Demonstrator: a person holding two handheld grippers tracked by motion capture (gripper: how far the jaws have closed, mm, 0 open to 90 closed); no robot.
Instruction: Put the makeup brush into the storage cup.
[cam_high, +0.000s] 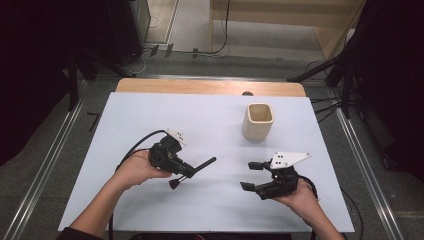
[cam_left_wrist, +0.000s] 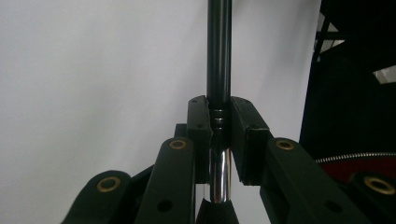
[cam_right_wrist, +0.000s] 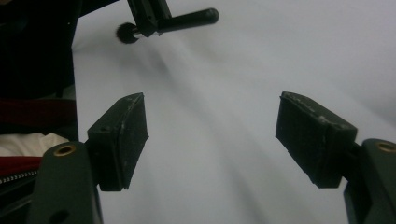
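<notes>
your left gripper (cam_high: 186, 170) is clamped on the brush (cam_high: 196, 167), handle pointing ahead-right toward the cup (cam_high: 258, 121) standing up and to its right, while your right gripper (cam_high: 252, 175), jaws apart and empty, sits nearer the cup.

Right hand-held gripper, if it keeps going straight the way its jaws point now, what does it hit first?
Probably the brush clamped in the left hand-held gripper. The right hand-held gripper is open and aims leftward across the bare white table toward it; depth and height are unclear, so it might pass by.
</notes>
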